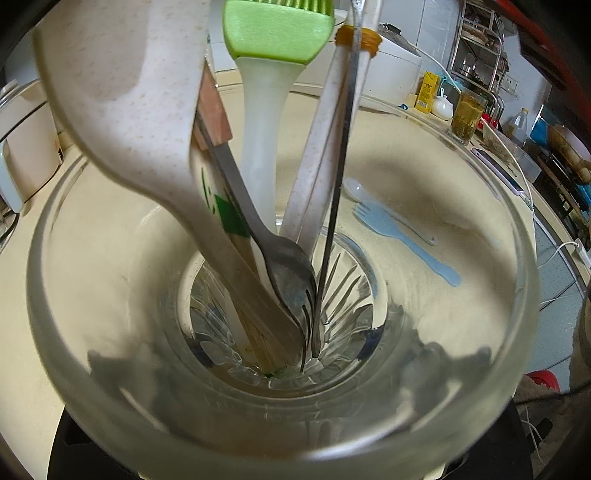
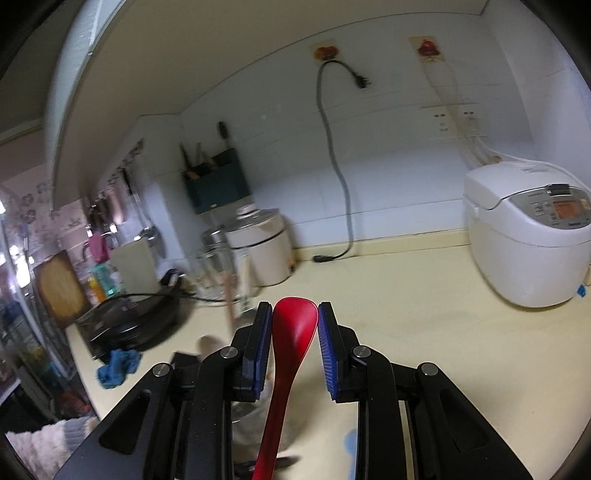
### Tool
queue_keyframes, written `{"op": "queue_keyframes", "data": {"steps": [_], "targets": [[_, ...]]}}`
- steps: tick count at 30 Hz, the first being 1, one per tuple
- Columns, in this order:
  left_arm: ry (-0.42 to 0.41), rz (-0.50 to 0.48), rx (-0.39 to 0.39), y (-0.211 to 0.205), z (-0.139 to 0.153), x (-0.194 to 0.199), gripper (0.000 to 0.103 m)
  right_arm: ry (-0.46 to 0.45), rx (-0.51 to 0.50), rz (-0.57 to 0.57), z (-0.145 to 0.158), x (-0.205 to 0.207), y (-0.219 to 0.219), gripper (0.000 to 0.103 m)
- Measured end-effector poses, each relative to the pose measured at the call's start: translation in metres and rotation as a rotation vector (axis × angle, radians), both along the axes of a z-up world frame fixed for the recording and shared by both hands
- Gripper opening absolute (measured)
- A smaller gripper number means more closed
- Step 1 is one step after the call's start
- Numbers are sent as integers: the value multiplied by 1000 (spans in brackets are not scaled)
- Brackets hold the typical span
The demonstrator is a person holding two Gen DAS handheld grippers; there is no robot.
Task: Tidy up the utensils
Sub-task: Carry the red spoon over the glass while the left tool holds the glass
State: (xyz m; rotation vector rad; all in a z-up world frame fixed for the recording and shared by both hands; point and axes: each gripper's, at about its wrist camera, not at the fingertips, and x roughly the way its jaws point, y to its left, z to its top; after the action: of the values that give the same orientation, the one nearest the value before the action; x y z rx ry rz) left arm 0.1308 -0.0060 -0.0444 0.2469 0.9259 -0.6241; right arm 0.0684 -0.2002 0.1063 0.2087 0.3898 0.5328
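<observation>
A clear glass jar [image 1: 424, 417] fills the left wrist view, seen from above its rim. In it stand several utensils: a speckled white rice paddle [image 1: 122, 103], a green silicone brush [image 1: 277, 33], a metal fork [image 1: 284, 269] and pale chopsticks [image 1: 317, 170]. My left gripper is shut on the jar; its fingers [image 1: 110, 373] show only as dark shapes through the glass. A light blue plastic fork [image 1: 399, 236] and a small white spoon [image 1: 369, 199] lie on the counter beyond. My right gripper [image 2: 295, 317] is shut on a red spoon [image 2: 295, 332], bowl forward between the blue pads, above the counter.
A white rice cooker [image 2: 528, 240] stands at the right on the cream counter [image 2: 424, 332]. A small white pot [image 2: 262, 247], a black pan [image 2: 129, 321] and a blue cloth [image 2: 118, 365] are at the left. A glass of tea [image 1: 467, 118] and a yellow carton [image 1: 428, 92] stand far off.
</observation>
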Motion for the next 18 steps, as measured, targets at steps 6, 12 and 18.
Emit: {"op": "queue_keyframes", "data": {"steps": [6,12,18], "targets": [[0,0,1,0,1,0,86,10,-2,86,-1,-3,23,25],[-1,0,1,1,1,0,86,31,-53,103,-5,19,45,25],[4,0,-10,3,2,1,86,26,-79,125,-2,38,61,25]]}}
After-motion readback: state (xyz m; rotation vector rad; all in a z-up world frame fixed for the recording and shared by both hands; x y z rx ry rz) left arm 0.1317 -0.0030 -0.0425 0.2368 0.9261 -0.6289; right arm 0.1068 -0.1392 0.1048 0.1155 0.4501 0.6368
